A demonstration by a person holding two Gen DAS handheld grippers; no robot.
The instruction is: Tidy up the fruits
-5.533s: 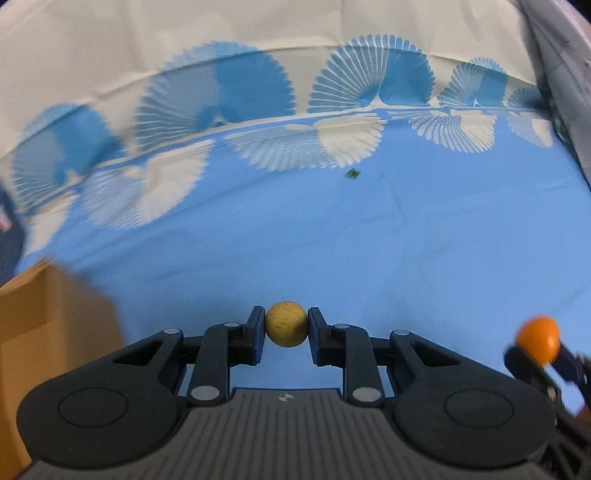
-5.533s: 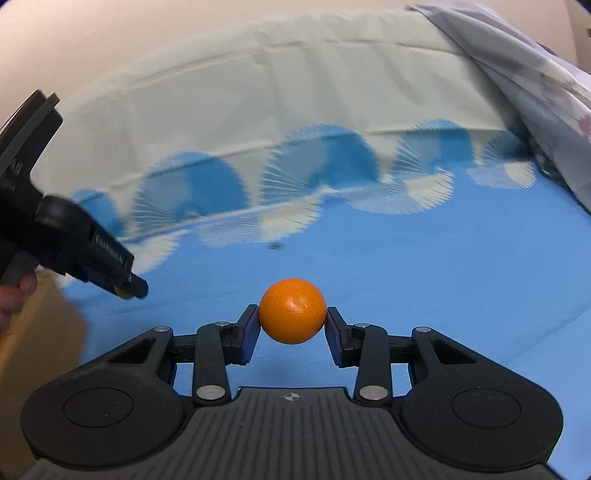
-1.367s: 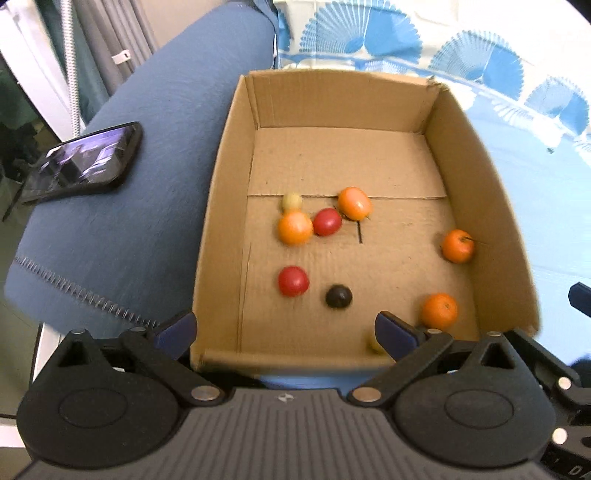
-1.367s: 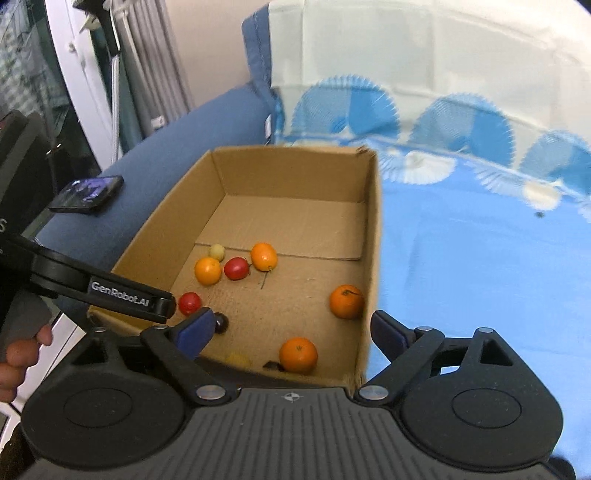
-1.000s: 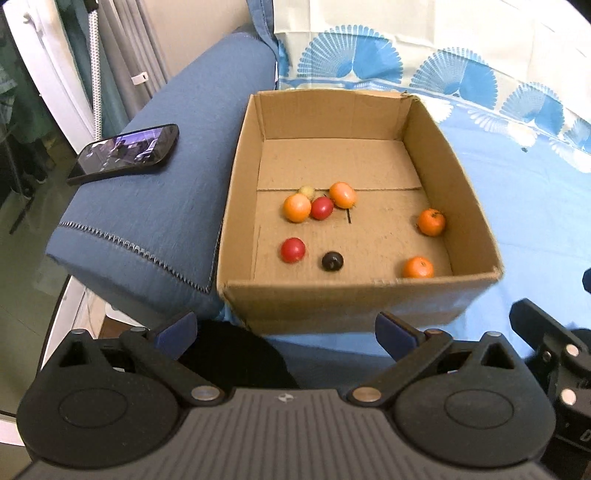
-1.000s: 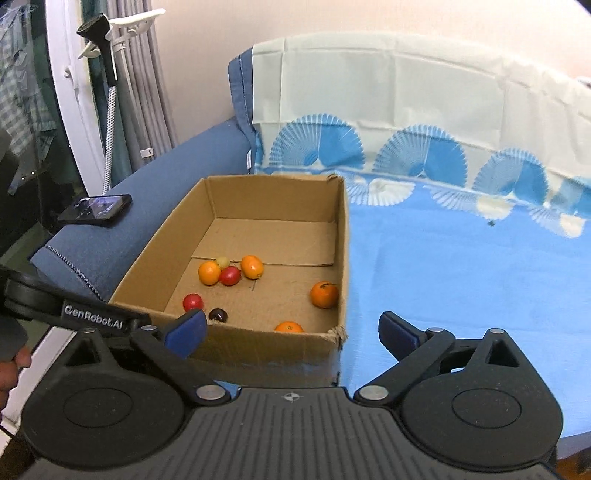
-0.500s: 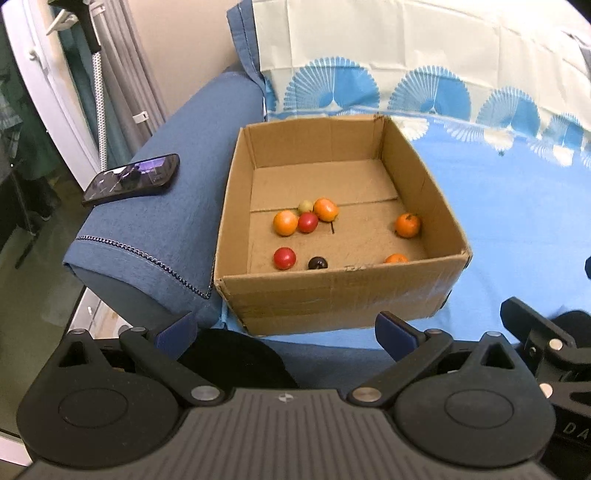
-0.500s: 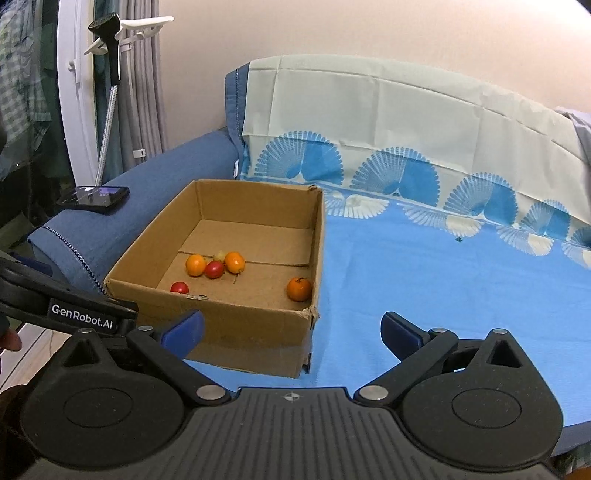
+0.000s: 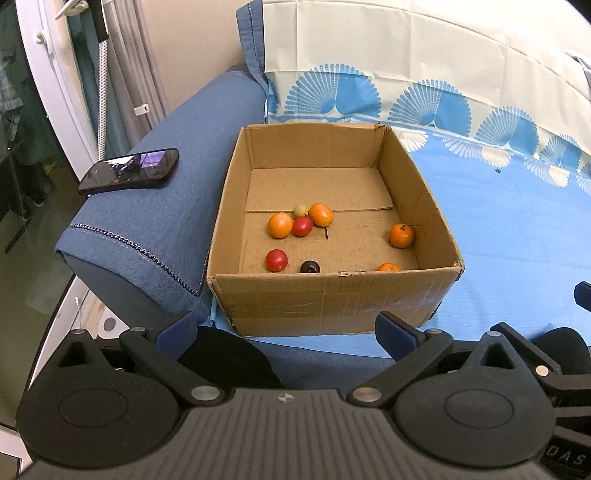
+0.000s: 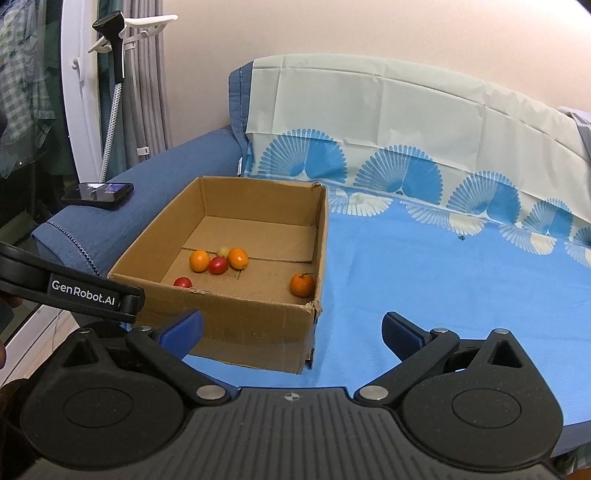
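- I am holding my left gripper (image 9: 284, 330) wide apart, gripping nothing.
- My right gripper (image 10: 291, 332) is gaping too.
- The cardboard box (image 9: 332, 299) of fruits (image 9: 302, 225) is sitting ahead of both.

Sofa armrest (image 9: 162, 206), blue woven fabric with a stitched seam near its front end; seen also in the right wrist view (image 10: 155, 184).

Smartphone (image 9: 129, 175), black, screen lit, lying flat on top of the armrest; also (image 10: 98, 195).

Cloth cover (image 9: 517, 236), bright blue, spread over the seat, with a band of blue and white fan motifs; its pale upper part (image 10: 388, 107) is draped over the backrest.

Curtain (image 10: 147, 74), grey, hanging at far left.

Pole (image 10: 112, 110) with black head beside a white frame (image 10: 79, 110).

Wall (image 10: 332, 29), plain beige.
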